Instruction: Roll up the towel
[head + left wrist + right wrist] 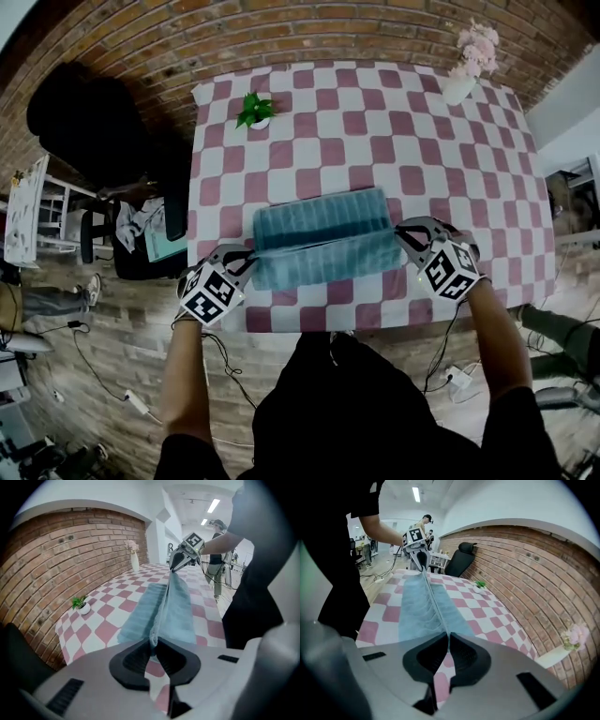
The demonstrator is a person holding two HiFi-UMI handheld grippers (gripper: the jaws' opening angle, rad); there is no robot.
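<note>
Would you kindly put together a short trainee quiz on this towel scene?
1. True or false: the left claw and the right claw are each shut on the blue towel.
2. In the head view, what stands at the far right corner of the table? A) kettle B) vase of pink flowers C) mug
3. What pattern covers the table?
Key: 1 true; 2 B; 3 pink and white checks.
</note>
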